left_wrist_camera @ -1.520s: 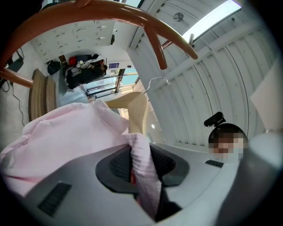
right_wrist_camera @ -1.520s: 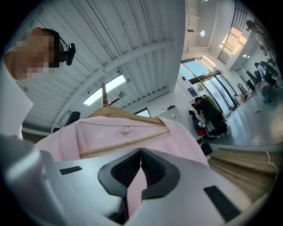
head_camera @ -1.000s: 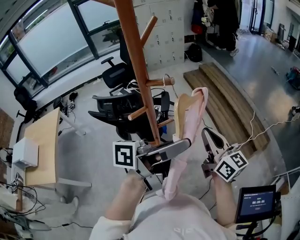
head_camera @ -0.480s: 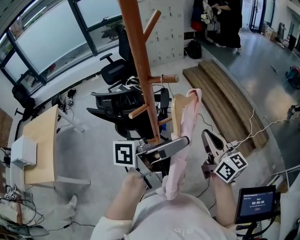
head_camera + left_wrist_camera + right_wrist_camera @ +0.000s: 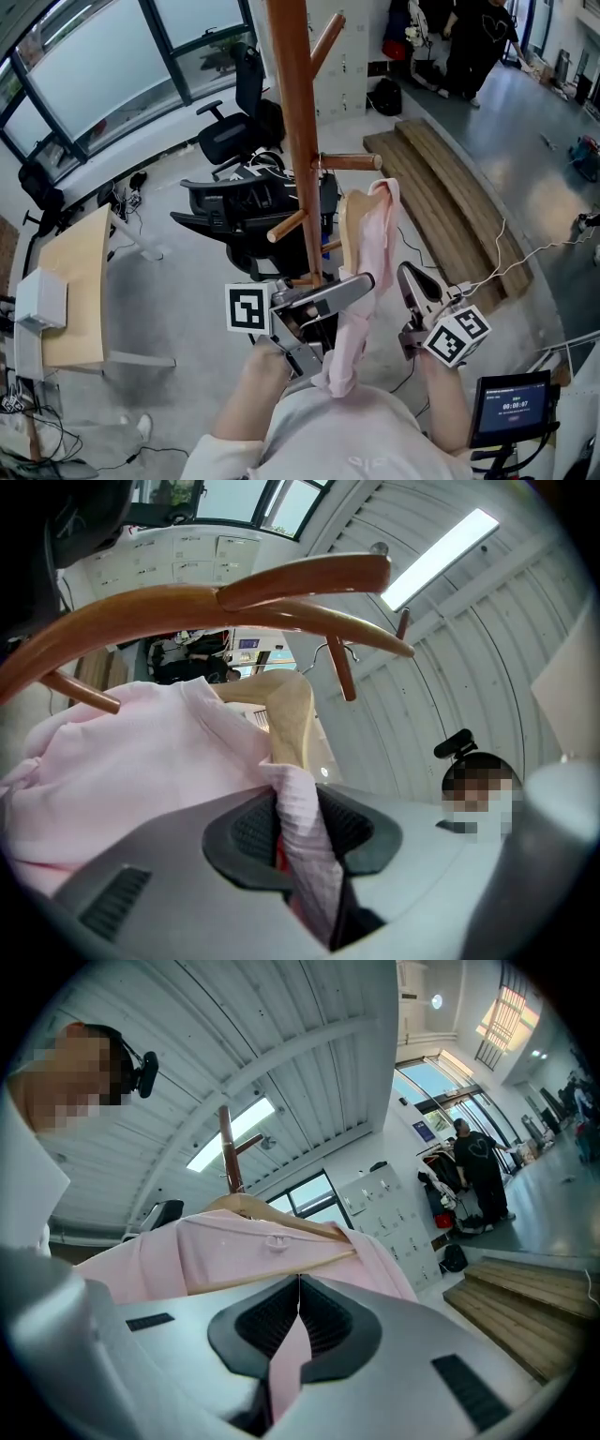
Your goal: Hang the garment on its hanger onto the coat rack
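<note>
A pink garment (image 5: pixel 361 272) hangs on a wooden hanger (image 5: pixel 354 220) in front of me, close to the wooden coat rack (image 5: pixel 298 131). The hanger's metal hook (image 5: pixel 323 171) sits just under a horizontal peg (image 5: pixel 349 161). My left gripper (image 5: pixel 367 281) is shut on a fold of the garment (image 5: pixel 302 827), below the hanger (image 5: pixel 289 714) and the rack's pegs (image 5: pixel 281 578). My right gripper (image 5: pixel 406 277) is also shut, pinching a strip of the pink fabric (image 5: pixel 292 1344). Above it are the garment's shoulder (image 5: pixel 234 1251) and the hanger (image 5: pixel 281 1218).
Black office chairs (image 5: pixel 234 202) crowd the rack's base. A desk (image 5: pixel 80 281) stands at the left. A low wooden platform (image 5: pixel 450 187) lies at the right, with cables trailing on the floor. A timer screen (image 5: pixel 511 408) is at the lower right. A person (image 5: pixel 478 37) stands far back.
The rack has come a little closer in the head view. The hanger's top now sits nearer the pole, under the horizontal peg. Both grippers keep their hold on the garment.
</note>
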Motion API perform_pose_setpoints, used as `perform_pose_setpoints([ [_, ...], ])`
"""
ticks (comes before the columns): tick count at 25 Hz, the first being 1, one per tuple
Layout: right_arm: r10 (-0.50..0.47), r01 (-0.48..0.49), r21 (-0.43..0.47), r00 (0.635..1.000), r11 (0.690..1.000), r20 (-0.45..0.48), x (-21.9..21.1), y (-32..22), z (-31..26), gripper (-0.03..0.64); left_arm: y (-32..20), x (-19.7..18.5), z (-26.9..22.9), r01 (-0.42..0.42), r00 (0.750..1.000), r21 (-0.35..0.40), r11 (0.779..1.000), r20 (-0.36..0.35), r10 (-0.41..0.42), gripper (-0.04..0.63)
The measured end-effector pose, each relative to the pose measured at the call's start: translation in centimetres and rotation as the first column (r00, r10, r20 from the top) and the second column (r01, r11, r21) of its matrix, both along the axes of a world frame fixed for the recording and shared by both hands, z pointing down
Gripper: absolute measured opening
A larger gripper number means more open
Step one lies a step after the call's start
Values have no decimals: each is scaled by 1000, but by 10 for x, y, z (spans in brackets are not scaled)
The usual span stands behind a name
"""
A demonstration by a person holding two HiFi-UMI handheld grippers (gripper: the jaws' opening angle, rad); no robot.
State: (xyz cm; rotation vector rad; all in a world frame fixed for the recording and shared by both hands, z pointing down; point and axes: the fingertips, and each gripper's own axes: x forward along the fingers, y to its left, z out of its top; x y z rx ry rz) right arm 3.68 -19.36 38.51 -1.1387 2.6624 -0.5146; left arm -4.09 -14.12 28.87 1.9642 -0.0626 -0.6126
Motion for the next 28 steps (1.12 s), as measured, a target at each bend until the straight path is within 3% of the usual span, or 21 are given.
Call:
perform_pose_setpoints([
  [9, -6, 6, -16, 1000, 1000, -16, -12, -2, -1, 11, -5, -13, 4, 15, 1000, 11, 1000, 15, -15, 100],
  [19, -20, 20, -34, 1000, 999, -11, -27, -8, 0, 10, -19, -46, 12, 95, 994, 53, 994, 45, -97, 101],
  [24, -36, 36, -39, 999, 999, -7, -37, -9, -2, 10, -22, -68, 15, 168, 983, 57, 984, 60, -172, 101],
  [28, -56, 56, -44, 998, 997, -11, -56, -15, 12, 10, -34, -99, 25, 252, 968, 49, 966, 5, -253, 101],
])
